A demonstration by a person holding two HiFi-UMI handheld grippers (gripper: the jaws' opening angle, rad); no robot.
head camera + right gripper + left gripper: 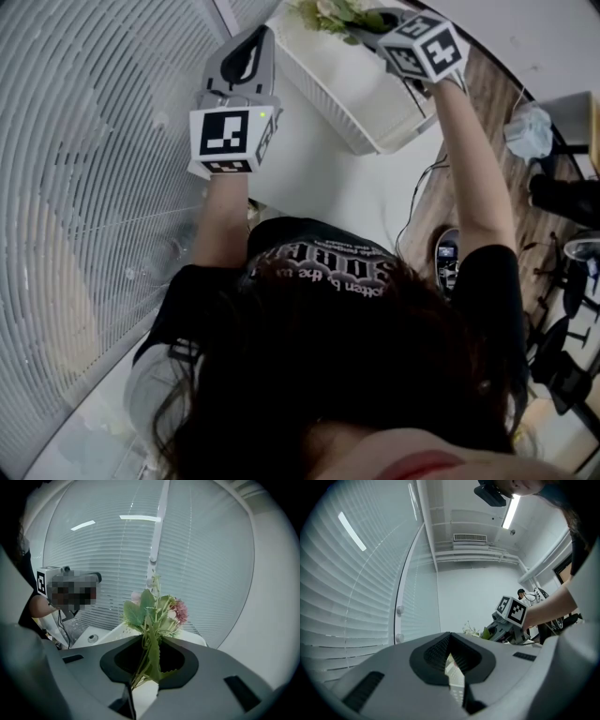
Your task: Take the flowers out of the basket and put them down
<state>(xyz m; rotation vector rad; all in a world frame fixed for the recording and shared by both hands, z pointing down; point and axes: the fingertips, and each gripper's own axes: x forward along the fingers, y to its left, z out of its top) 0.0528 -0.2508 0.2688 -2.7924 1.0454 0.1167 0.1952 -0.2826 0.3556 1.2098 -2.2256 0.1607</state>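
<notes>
A small bunch of artificial flowers (152, 613) with green leaves and a pink bloom stands up between the jaws of my right gripper (147, 665), which is shut on its stems. In the head view that right gripper (370, 33) holds the flowers (333, 14) above the far end of the white slatted basket (347, 94). My left gripper (246, 52) hovers left of the basket with its jaws together and nothing in them. From the left gripper (452, 663) view, the flowers (471, 630) and the right gripper (506, 625) show beyond the jaws.
The basket rests on a white table (375, 187). Window blinds (84, 169) fill the left side. To the right lie a wooden floor (487, 84), a black cable (417, 202), a shoe (447, 255) and black chair bases (562, 356).
</notes>
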